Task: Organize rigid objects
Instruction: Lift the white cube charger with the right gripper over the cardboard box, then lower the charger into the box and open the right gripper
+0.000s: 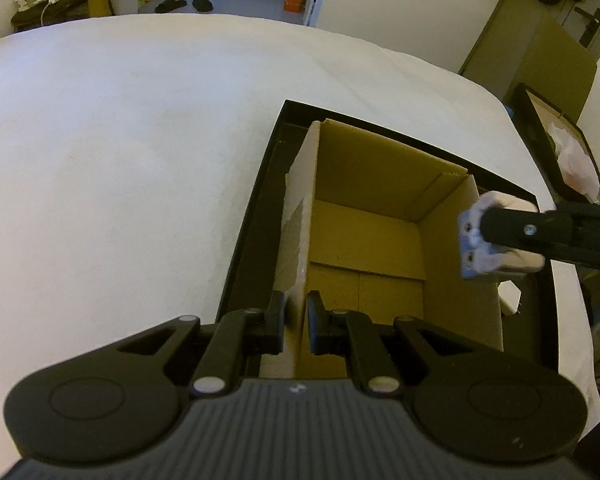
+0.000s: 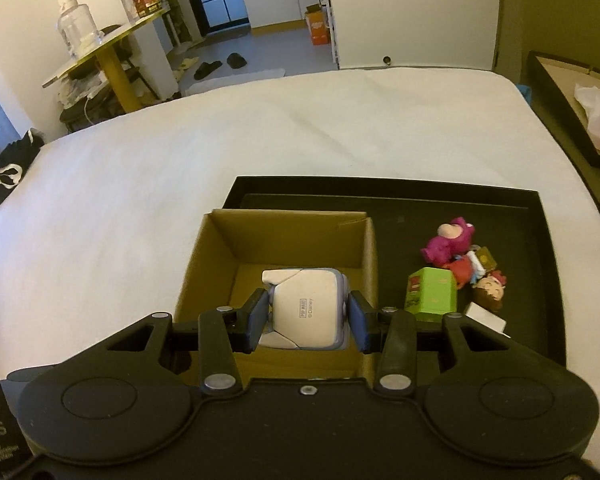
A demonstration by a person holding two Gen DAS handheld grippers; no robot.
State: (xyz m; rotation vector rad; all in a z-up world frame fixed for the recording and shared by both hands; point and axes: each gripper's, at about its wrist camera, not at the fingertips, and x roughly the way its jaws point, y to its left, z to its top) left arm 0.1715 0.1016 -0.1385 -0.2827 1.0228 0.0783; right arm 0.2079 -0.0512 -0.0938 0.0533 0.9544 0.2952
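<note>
An open brown cardboard box (image 2: 256,240) stands in a black tray (image 2: 500,204) on the white table. My right gripper (image 2: 308,318) is shut on a white and pale blue toy box (image 2: 306,308) and holds it over the cardboard box's opening; it also shows in the left wrist view (image 1: 488,236) above the box's right wall. My left gripper (image 1: 296,320) is shut on the left wall of the cardboard box (image 1: 300,216). The cardboard box's inside looks empty.
In the tray right of the cardboard box lie a pink bear figure (image 2: 450,240), a green box (image 2: 432,294), a red figure (image 2: 462,270), a brown-haired doll (image 2: 490,286) and a white block (image 2: 486,318). Another black tray with white paper (image 2: 596,120) stands beyond the table's right edge.
</note>
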